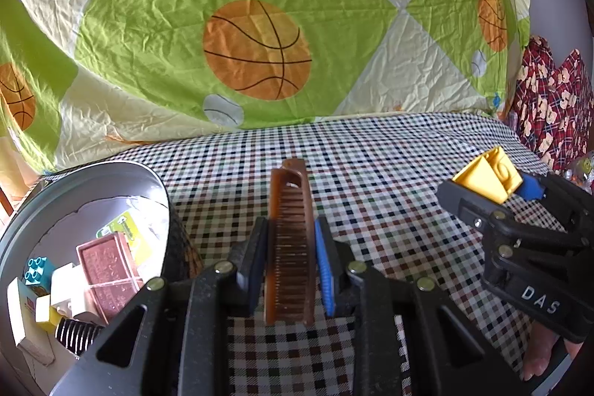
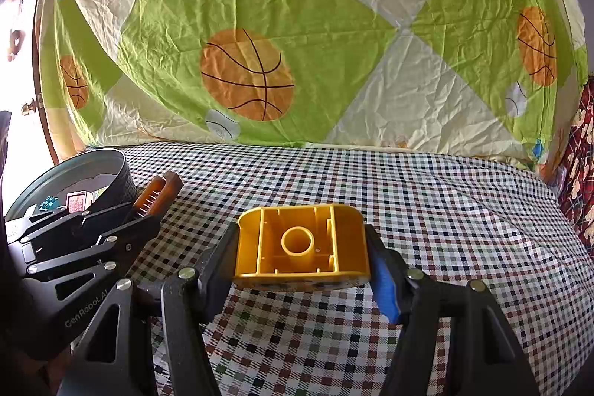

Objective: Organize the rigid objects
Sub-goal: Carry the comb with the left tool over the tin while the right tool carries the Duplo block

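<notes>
The left gripper (image 1: 290, 260) pointed forward and slightly downward, its two fingers (image 1: 326, 270) closed tightly on a brown comb (image 1: 289, 232) that stood on edge between them. To its right, the right gripper (image 2: 301, 249) was angled a little downward, its fingers (image 2: 384, 279) pressed against both ends of a yellow block (image 2: 301, 244), holding it aloft.
</notes>
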{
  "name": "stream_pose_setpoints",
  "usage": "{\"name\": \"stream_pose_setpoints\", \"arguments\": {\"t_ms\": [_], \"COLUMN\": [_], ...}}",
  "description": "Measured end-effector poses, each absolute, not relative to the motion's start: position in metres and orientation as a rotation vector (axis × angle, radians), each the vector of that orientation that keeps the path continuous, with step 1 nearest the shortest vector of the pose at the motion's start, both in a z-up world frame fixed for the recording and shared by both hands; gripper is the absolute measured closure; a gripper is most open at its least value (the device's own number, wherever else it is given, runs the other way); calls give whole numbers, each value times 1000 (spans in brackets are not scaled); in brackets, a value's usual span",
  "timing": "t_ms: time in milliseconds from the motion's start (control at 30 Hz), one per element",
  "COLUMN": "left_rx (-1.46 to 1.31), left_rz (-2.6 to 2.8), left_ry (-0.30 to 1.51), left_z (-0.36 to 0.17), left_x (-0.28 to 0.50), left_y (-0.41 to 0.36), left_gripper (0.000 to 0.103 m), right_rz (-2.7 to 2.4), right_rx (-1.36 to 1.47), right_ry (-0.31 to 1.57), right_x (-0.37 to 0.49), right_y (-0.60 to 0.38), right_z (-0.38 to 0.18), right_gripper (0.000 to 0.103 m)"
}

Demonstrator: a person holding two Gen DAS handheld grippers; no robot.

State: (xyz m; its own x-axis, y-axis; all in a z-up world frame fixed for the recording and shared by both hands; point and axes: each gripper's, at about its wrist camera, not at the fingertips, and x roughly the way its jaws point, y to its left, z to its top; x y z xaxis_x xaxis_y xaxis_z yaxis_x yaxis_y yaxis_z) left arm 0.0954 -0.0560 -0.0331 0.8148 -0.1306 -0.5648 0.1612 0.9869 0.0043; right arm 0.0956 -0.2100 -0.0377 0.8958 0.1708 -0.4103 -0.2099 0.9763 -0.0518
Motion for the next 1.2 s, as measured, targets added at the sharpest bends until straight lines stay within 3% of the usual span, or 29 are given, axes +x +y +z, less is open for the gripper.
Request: {"name": "stream_pose_setpoints", "arguments": {"t_ms": [1200], "left_rx": [52], "left_rz": [-160], "left_ry": [591], "left_z": [-29], "left_x": [75], "left_y": [-48], "left_gripper": [79], "right_rz": [289], "right_rx": [-114], "right_ry": [368], "right_x": [67], "right_y": [-202], "right_z": [-37], "right_gripper": [38]}}
